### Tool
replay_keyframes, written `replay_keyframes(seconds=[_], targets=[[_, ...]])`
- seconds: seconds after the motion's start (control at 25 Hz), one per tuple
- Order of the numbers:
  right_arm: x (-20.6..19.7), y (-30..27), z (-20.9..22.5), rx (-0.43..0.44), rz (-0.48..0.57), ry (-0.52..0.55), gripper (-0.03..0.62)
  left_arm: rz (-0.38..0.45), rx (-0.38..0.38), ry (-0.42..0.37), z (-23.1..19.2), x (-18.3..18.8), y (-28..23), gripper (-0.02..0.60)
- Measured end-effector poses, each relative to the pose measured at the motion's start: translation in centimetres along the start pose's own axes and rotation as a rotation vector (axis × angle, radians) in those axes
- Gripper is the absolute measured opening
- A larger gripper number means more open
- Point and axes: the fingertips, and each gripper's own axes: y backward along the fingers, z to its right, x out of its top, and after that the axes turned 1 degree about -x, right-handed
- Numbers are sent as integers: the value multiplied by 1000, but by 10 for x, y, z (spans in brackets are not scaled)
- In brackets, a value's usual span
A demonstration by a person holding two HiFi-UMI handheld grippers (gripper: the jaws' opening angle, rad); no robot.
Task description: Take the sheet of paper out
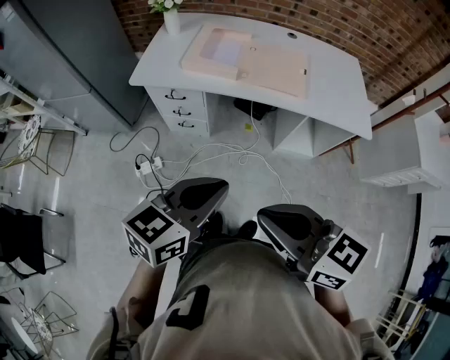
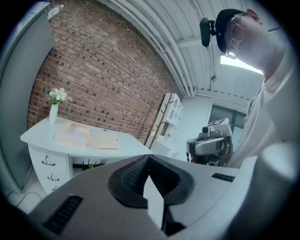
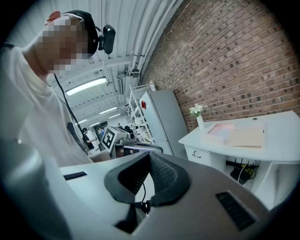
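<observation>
A flat beige folder (image 1: 271,69) lies on the white desk (image 1: 337,88) at the top of the head view. Its left half carries a pale pink and lavender sheet (image 1: 223,50). Both show small in the left gripper view, folder (image 2: 101,140), and in the right gripper view, folder (image 3: 246,137). My left gripper (image 1: 204,188) and right gripper (image 1: 278,216) are held close to my body, well short of the desk, over the floor. Both are shut with nothing between the jaws, as the left gripper (image 2: 149,157) and right gripper (image 3: 150,154) show in their own views.
A white vase of flowers (image 1: 171,17) stands at the desk's left corner, above the drawers (image 1: 181,111). A grey cabinet (image 1: 70,56) stands left of the desk. Cables and a power strip (image 1: 148,166) lie on the floor between me and the desk. A white shelf unit (image 1: 401,165) is at right, wire chairs (image 1: 28,242) at left.
</observation>
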Motion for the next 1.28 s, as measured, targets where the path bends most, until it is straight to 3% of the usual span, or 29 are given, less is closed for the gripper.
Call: replay_keyframes(seconds=[0.56,1.0,1.28], targets=[[7,27,8,9,52,18,23,-1,7,-50,18,12,-24,14],[-2,49,33,49,-21,51,23,-32,22,-70,41,15,-68,15],[-5,54,40,114,-71,108,23,-24,85,-57,47,15,-84,14]])
